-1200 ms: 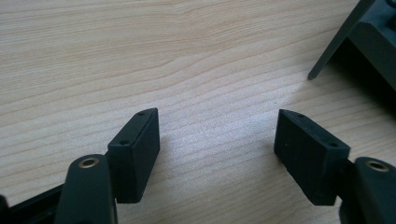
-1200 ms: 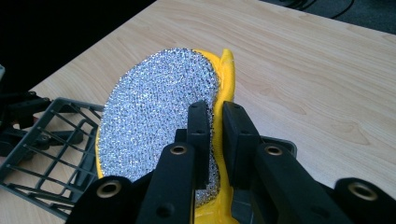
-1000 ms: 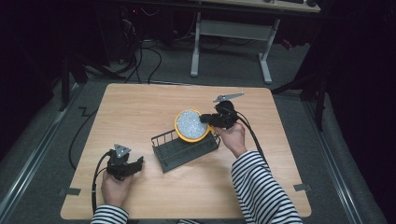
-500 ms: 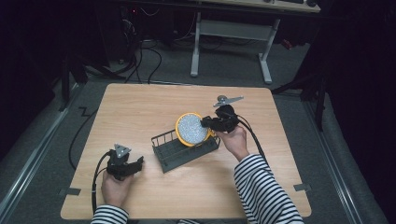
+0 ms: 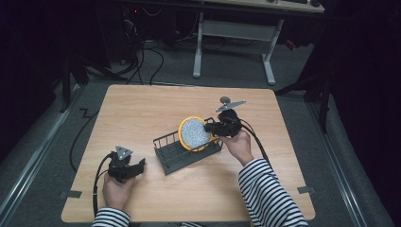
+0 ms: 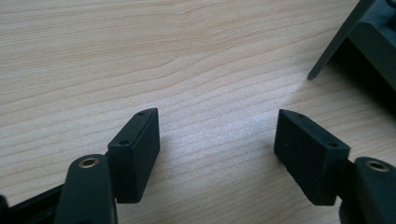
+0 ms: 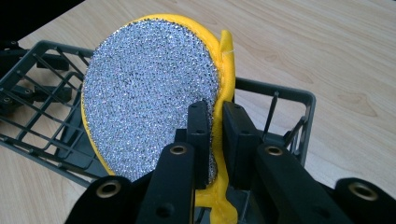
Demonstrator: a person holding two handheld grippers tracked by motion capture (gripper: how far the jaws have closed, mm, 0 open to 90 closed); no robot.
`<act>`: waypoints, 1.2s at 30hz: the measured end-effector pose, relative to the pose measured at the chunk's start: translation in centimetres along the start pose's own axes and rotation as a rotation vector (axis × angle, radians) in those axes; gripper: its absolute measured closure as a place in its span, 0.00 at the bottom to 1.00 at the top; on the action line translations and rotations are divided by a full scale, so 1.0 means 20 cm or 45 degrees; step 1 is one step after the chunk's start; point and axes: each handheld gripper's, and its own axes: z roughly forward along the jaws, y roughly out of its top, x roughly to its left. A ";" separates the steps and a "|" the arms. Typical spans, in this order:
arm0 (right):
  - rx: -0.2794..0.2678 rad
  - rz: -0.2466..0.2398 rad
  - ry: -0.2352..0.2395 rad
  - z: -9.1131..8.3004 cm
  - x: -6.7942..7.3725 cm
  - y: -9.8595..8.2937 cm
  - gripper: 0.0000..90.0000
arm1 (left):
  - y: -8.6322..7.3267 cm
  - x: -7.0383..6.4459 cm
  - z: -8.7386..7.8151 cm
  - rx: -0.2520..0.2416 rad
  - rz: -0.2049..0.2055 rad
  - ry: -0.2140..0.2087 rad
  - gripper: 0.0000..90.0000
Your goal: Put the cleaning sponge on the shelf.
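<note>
Right gripper (image 7: 212,135) pinches the edge of the round yellow scouring pad (image 7: 149,93), silver mesh face showing, held upright inside the dark wire basket (image 5: 182,156) at mid-table. Left gripper (image 6: 217,140) rests near the table's (image 5: 142,109) front edge, jaws spread, nothing between them.

Scrub pads: just one (image 5: 194,133) – yellow with a silver face
Wire racks: one (image 5: 171,153)
Grippers: two – left (image 5: 138,165), right (image 5: 208,126)
Tables: one (image 5: 142,109)

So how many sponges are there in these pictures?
1. The sponge stands on edge in the rack, held by the right gripper. None seems hidden.
</note>
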 end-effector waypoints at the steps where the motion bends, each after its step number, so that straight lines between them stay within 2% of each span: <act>1: 0.005 -0.006 0.000 0.00 0.00 -0.01 0.91 | 0.00 0.00 0.00 0.000 0.000 0.000 0.35; 8: 0.028 -0.008 -0.002 0.01 0.00 -0.03 0.91 | 0.00 0.00 0.00 0.000 0.000 0.000 0.35; 11: 0.032 -0.011 -0.005 0.00 0.00 -0.03 0.88 | 0.00 0.00 0.00 0.000 0.000 0.000 0.35; 16: 0.011 0.003 -0.015 -0.03 0.01 -0.03 0.65 | 0.00 0.00 0.00 0.000 0.000 0.000 0.35; 19: -0.002 0.007 -0.026 -0.05 0.01 -0.02 0.62 | 0.00 0.00 0.00 0.000 0.000 0.000 0.35; 23: -0.070 0.011 -0.062 -0.13 0.02 -0.01 0.60 | 0.00 0.00 0.00 0.000 0.000 0.000 0.35; 26: -0.095 0.021 -0.069 -0.17 0.01 -0.02 0.60 | 0.00 0.00 0.00 0.000 0.000 0.000 0.35; 29: -0.150 0.034 -0.092 -0.25 0.00 -0.03 0.60 | 0.00 0.00 0.00 0.000 0.000 0.000 0.35; 31: -0.155 0.037 -0.097 -0.27 0.00 -0.04 0.60 | 0.00 0.00 0.00 0.000 0.000 0.000 0.35; 36: -0.180 0.059 -0.133 -0.37 -0.03 -0.09 0.60 | 0.00 0.00 0.00 0.000 -0.001 -0.001 0.35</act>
